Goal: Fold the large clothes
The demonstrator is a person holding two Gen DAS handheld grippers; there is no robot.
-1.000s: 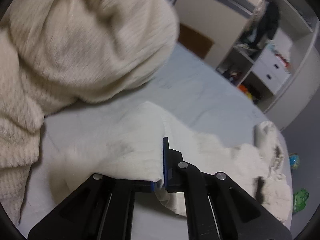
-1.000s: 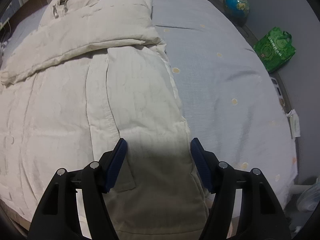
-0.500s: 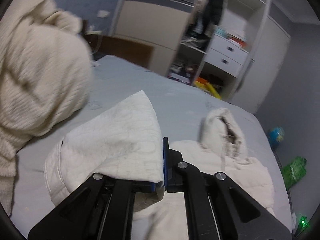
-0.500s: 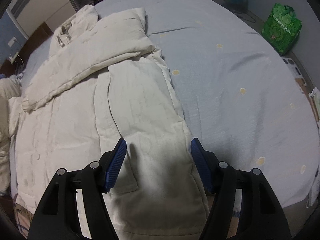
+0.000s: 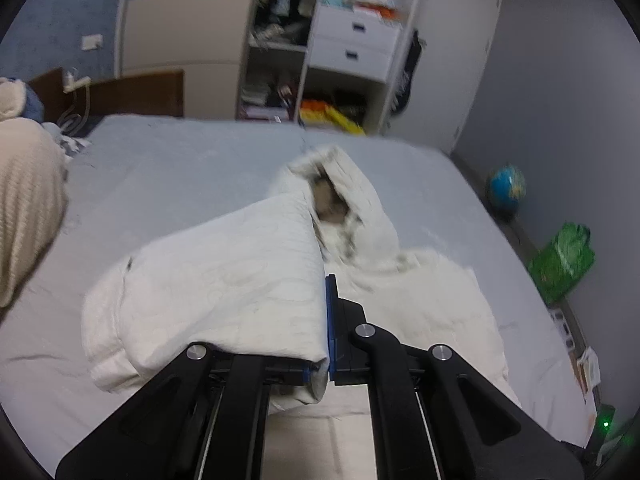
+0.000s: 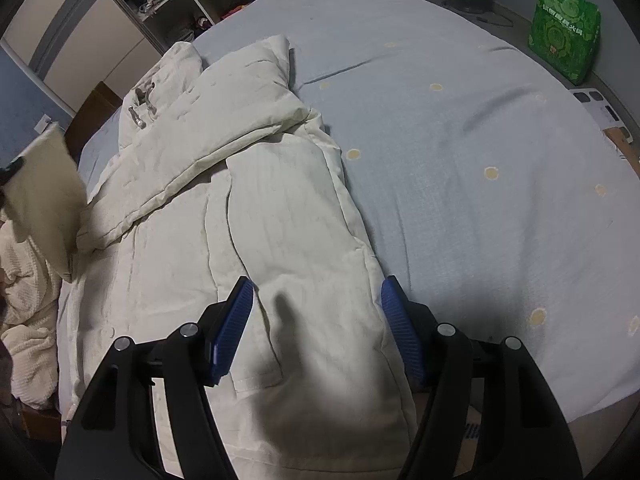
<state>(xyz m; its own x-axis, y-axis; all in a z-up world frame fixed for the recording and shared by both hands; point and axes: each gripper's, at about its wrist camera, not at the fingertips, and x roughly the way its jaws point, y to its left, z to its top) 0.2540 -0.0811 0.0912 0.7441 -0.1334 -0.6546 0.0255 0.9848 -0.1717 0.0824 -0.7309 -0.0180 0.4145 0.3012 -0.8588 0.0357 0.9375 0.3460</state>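
Cream-white and puffy, the coat (image 6: 256, 208) lies spread on the pale blue bed (image 6: 460, 168), filling the side from 6 o'clock up to 11 o'clock in the right wrist view. Its hood (image 5: 340, 196) sits near the middle of the left wrist view, toward 12 o'clock. The left gripper (image 5: 326, 320) is pinched tight on a fold of the coat's sleeve (image 5: 224, 280), lifted off the bed. The right gripper (image 6: 316, 320) is spread wide above the coat's lower part, holding nothing. A knit blanket (image 5: 28, 204) is at 9 o'clock. A globe (image 5: 505, 188) and a green bag (image 5: 562, 264) stand on the floor at 3 o'clock.
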